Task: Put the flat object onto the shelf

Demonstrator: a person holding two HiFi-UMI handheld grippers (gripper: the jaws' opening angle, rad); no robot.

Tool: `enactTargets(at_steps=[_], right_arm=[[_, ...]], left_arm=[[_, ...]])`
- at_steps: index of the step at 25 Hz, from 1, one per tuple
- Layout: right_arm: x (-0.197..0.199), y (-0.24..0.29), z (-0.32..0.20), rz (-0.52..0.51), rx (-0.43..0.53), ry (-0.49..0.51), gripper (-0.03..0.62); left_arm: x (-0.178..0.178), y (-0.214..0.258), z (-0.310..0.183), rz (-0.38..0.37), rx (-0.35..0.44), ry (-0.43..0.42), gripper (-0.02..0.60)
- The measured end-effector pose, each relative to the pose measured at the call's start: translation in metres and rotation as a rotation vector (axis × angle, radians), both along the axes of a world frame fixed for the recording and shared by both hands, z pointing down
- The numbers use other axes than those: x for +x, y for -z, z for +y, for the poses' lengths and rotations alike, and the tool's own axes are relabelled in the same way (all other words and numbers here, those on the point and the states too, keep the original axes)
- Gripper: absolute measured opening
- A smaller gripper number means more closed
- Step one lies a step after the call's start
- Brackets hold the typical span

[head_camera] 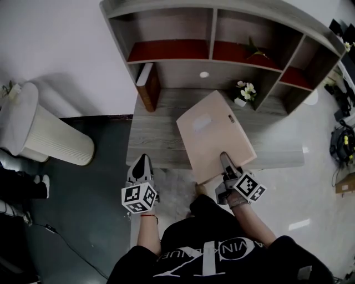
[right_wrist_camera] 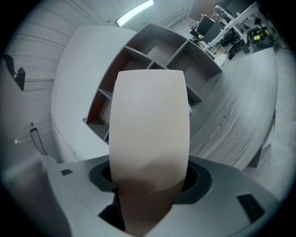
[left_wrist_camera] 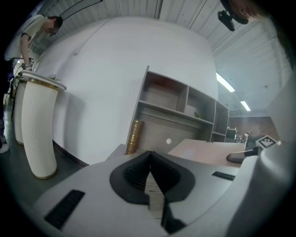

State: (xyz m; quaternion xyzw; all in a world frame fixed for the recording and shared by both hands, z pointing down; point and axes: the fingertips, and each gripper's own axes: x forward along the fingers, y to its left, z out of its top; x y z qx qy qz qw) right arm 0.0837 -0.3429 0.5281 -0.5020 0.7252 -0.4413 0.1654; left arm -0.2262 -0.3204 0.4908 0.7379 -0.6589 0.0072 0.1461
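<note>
Flat board [head_camera: 215,133]: beige, near edge clenched in right claw [head_camera: 224,162], held over worktop [head_camera: 158,138] facing shelf [head_camera: 213,33], probably for sliding in. Left claw [head_camera: 142,162]: clenched, empty, idle.

The right gripper [right_wrist_camera: 148,192] has its jaws closed on the near end of a flat, pale beige board [right_wrist_camera: 149,125], which rises from between the dark pads and fills the middle of the view (its far edge is straight, its corners look rounded). Behind the board stands a grey shelf [right_wrist_camera: 159,48] with several open compartments; the ones low on the left show a reddish inner face. To the right of the board a grey wood-grain desk [right_wrist_camera: 236,111] spreads out beneath the shelf. A white wall [right_wrist_camera: 74,88] curves away at the left, and a bright strip light [right_wrist_camera: 134,13] glows overhead. Cables and equipment [right_wrist_camera: 231,18] crowd the upper right corner, too small to make out.
</note>
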Motion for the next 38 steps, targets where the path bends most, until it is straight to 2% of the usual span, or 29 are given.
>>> enactTargets(at_steps=[10,20,25,31,38], right_arm=[[-0.009,-0.014,-0.044,-0.1,-0.068,0.028,0.296],[-0.011,-0.058,-0.039,-0.279,-0.273,0.048,0.314],[-0.017,-0.07,-0.036,-0.351,-0.332,0.058,0.318],[-0.029,-0.081,-0.031,-0.483,-0.42,0.036,0.324],[-0.047,-0.084,-0.045,-0.506,-0.441,0.021,0.331]], left_arm=[[-0.007,-0.007,-0.022,0.009,-0.02,0.056,0.005],[-0.006,-0.014,-0.023,-0.001,-0.048,0.073,0.005],[-0.009,-0.017,-0.022,-0.002,-0.054,0.082,0.005],[-0.001,-0.017,-0.024,0.001,-0.06,0.061,0.005],[-0.005,-0.02,-0.018,-0.001,-0.072,0.072,0.005]])
